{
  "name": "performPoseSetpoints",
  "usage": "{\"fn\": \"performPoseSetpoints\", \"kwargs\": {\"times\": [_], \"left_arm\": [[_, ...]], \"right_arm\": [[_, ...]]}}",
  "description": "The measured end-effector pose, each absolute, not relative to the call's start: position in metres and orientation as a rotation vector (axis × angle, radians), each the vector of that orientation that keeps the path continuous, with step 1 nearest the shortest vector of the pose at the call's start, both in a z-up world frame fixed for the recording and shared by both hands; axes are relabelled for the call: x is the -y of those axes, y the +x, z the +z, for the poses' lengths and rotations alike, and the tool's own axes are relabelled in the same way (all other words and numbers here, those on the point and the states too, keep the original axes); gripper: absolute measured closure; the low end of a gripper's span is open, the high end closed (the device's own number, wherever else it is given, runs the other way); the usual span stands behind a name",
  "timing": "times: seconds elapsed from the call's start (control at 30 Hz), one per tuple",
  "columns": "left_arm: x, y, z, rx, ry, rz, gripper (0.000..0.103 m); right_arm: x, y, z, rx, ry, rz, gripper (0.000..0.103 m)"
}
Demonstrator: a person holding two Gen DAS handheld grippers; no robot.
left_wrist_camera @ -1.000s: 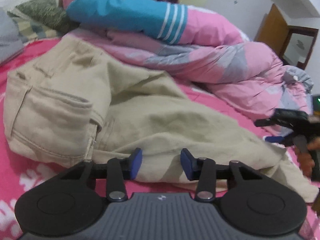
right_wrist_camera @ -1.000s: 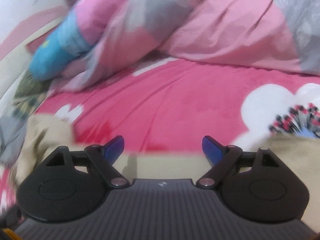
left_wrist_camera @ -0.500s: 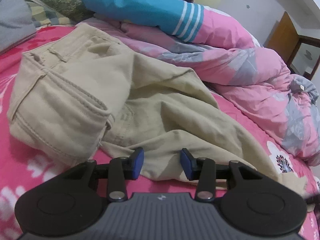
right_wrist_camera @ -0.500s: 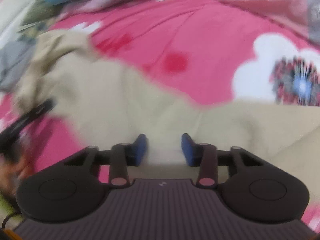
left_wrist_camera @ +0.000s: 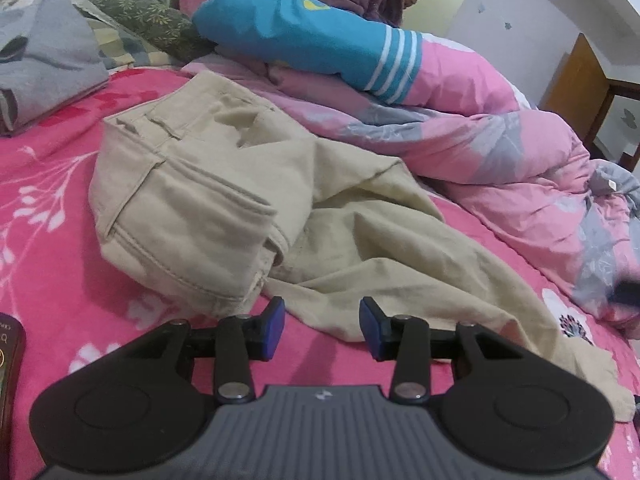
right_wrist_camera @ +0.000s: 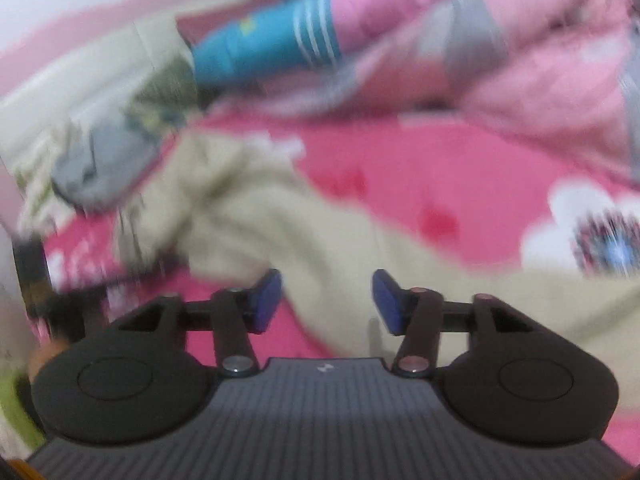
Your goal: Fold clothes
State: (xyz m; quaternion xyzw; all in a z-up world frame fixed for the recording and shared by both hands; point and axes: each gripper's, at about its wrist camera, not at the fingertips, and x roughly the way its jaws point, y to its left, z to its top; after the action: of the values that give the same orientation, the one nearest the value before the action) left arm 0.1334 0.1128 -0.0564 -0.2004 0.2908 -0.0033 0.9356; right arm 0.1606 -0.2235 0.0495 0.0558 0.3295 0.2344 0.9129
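The trousers lie crumpled on the pink sheet, waist end bunched at the left and one leg trailing toward the right, beside the quilt. My left gripper hovers at their near edge with jaws partly spread and nothing between them. My right gripper (its view is blurred) has just been opening its jaws, empty, above the leg.

2 wrist fisheyes look low and close, tilted down across the bed; both share the beige trousers and the blue pillow.
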Motion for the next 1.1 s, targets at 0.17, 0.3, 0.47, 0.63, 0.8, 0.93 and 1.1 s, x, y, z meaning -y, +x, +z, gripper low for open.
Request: {"fn": "performPoseSetpoints", "kwargs": {"times": [0.17, 0.3, 0.47, 0.63, 0.8, 0.93, 1.1], "left_arm": [[-0.116, 0.135, -0.072, -0.574, -0.435, -0.005, 0.061], [-0.124, 0.136, -0.078, -0.550, -0.491, -0.020, 0.060], [-0.130, 0.134, -0.083, -0.529, -0.535, -0.041, 0.060], [-0.136, 0.130, -0.086, -0.508, -0.585, -0.053, 0.064], [-0.146, 0.124, -0.082, -0.501, -0.655, -0.035, 0.065], [-0.159, 0.110, -0.075, -0.479, -0.709, 0.004, 0.065], [-0.190, 0.096, -0.060, -0.439, -0.799, 0.067, 0.065]], "right_arm": [[0.170, 0.229, 0.057, -0.617, -0.044, 0.567, 0.037], [0.128, 0.288, 0.040, -0.648, -0.170, 0.639, 0.037], [0.093, 0.338, 0.008, -0.736, -0.240, 0.702, 0.037], [0.087, 0.341, 0.005, -0.757, -0.171, 0.741, 0.088], [0.090, 0.293, 0.030, -0.657, -0.158, 0.764, 0.096], [0.102, 0.245, 0.058, -0.602, -0.163, 0.798, 0.096], [0.109, 0.185, 0.069, -0.592, -0.251, 0.861, 0.097]]}}
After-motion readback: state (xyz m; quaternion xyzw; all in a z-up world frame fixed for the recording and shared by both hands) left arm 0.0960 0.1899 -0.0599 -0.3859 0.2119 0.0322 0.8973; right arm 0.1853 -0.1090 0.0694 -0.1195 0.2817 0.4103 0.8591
